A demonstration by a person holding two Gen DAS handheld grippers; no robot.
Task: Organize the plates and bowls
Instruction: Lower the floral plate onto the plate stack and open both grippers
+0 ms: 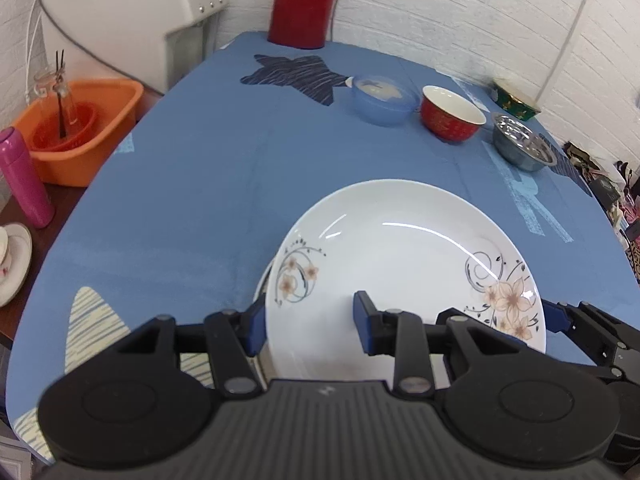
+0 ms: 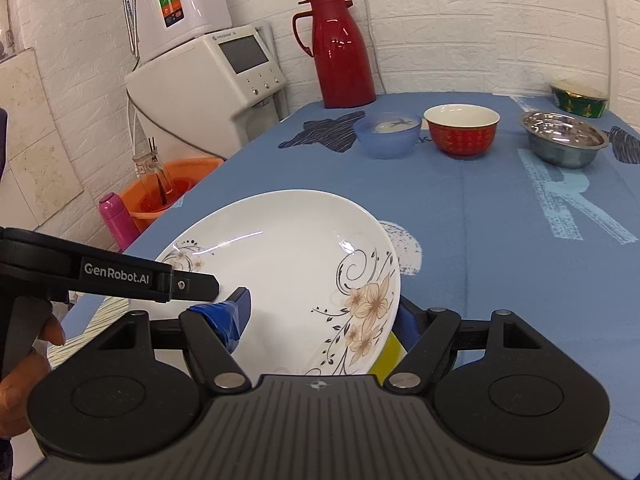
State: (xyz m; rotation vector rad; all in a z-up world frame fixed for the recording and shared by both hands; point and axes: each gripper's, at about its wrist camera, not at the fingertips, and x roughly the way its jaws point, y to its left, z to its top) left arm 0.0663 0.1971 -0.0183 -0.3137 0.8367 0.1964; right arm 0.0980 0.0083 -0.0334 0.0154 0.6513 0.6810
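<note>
Over the blue counter (image 1: 180, 200) we hold a plate (image 1: 400, 248) by its near rim, left tool (image 1: 310, 322) and right tool (image 2: 324, 312) each straddling its edge; bowls (image 2: 460, 130) wait beyond.

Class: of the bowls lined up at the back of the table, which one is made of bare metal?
The steel bowl, just right of the red bowl. It is shiny and silver; the blue bowl and the red one are coloured, not metallic.

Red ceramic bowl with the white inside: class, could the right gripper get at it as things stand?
Probably not yet. The right gripper straddles the rim of the white floral plate, so it seems occupied, though the blue tablecloth before the red bowl is bare.
</note>
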